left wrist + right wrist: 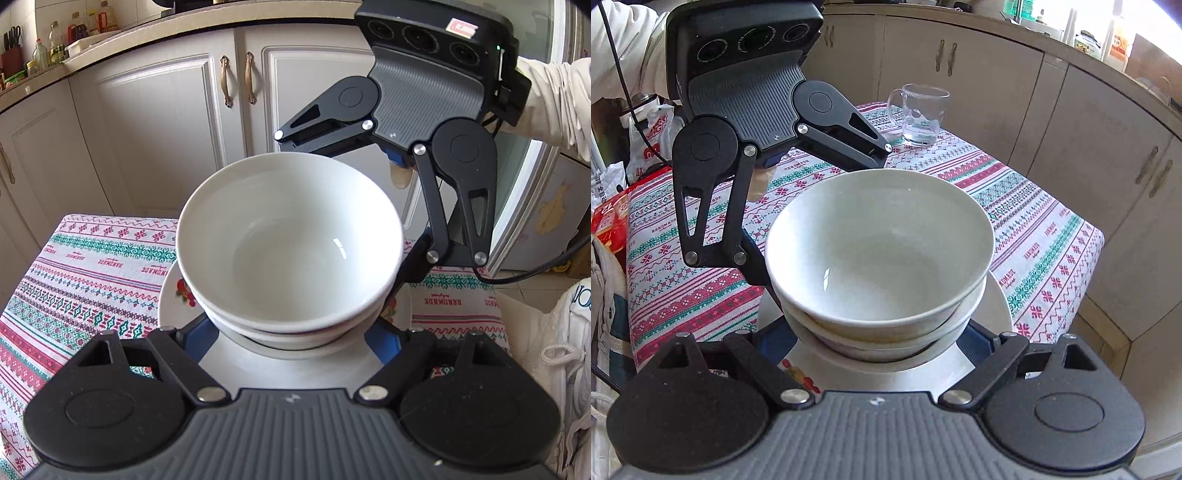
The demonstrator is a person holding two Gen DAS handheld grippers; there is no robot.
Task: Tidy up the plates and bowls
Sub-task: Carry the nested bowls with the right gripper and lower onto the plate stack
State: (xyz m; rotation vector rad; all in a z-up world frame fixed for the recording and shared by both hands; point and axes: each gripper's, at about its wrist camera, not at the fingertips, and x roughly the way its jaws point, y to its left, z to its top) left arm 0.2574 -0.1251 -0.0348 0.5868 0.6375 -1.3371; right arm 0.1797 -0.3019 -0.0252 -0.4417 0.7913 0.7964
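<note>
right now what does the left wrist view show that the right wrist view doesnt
Only the left wrist view: a counter with bottles, brass cabinet handles and the right tongs facing the camera.

Only the right wrist view: a glass mug on the far end of the table, a red packet and the left tongs.

Both: stacked white bowls on a fruit-print plate, over the patterned tablecloth, with tongs on either side of the stack.

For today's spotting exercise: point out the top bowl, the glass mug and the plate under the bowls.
top bowl (291,251): left wrist view, on its inner base.
glass mug (921,114): right wrist view, on its clear side wall.
plate (999,299): right wrist view, on its bare rim at the right.
</note>
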